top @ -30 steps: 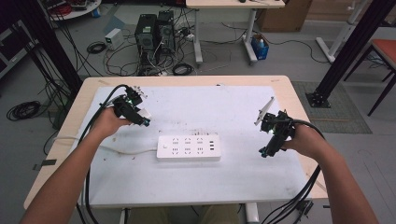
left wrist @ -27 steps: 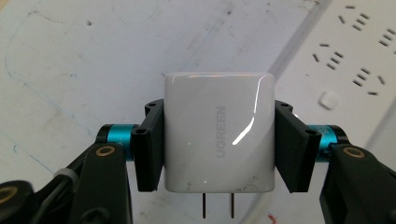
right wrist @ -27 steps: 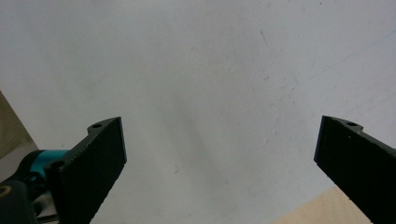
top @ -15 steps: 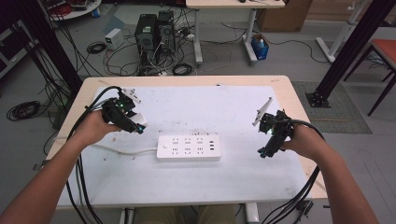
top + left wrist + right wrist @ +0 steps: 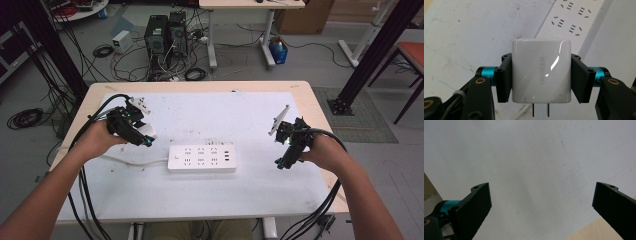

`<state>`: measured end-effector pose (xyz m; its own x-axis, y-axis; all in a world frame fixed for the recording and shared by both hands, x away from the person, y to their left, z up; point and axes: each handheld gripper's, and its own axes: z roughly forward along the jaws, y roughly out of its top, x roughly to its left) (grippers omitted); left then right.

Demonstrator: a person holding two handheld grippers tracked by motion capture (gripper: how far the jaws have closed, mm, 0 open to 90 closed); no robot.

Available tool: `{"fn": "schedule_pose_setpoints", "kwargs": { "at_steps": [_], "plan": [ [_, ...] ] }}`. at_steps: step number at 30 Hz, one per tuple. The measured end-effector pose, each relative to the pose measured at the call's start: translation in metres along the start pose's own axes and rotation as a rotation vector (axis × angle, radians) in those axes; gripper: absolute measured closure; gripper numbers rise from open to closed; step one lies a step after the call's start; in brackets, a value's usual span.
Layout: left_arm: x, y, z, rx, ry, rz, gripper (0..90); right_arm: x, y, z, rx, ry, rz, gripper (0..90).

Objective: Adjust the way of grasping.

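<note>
A glossy white square plug-in charger (image 5: 541,70) with grey lettering on its face is clamped between the two black jaws of the left gripper (image 5: 541,75), one pad pressed flat on each of its sides. Two metal prongs are seen projecting from its lower edge in the left gripper view. In the high view the same charger (image 5: 146,132) is carried above the table's white mat (image 5: 215,115), at about nine o'clock from the mat's centre, with the left gripper (image 5: 142,136) held by the person's left hand (image 5: 97,140).

A long white plastic power strip (image 5: 201,158) with several rows of sockets is laid flat near the mat's middle, at about three to four o'clock from the charger and apart from it. Its white cord (image 5: 130,161) is run off toward nine o'clock. In the left gripper view part of the strip (image 5: 574,17) is seen beyond the charger at one o'clock.

The right gripper (image 5: 283,161) is held at about three o'clock on the mat, well apart from the strip. Its jaws are spread wide, with nothing between them (image 5: 541,202); bare white mat and a corner of the pale wooden table (image 5: 589,231) are seen past them.
</note>
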<state>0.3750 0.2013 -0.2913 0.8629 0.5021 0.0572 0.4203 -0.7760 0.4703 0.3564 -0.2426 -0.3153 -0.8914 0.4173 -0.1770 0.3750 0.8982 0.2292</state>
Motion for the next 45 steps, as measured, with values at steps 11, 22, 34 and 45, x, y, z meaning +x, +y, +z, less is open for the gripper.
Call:
{"fn": "schedule_pose_setpoints", "kwargs": {
  "at_steps": [11, 22, 34, 45],
  "plan": [
    [-0.01, 0.02, 0.002, -0.015, -0.028, 0.054, 42.5, -0.004, 0.0, -0.006, -0.07, 0.009, 0.13, 1.5],
    [-0.029, 0.047, 0.016, -0.062, -0.086, 0.121, 42.5, 0.006, 0.0, -0.007, -0.198, 0.1, 0.316, 1.5],
    [-0.059, 0.075, 0.032, -0.116, -0.119, 0.238, 42.5, 0.015, 0.005, -0.003, -0.405, 0.309, 0.531, 4.1],
    [-0.082, 0.09, 0.042, -0.134, -0.139, 0.316, 42.5, 0.017, 0.017, 0.001, -0.489, 0.441, 0.632, 4.1]
  ]
}}
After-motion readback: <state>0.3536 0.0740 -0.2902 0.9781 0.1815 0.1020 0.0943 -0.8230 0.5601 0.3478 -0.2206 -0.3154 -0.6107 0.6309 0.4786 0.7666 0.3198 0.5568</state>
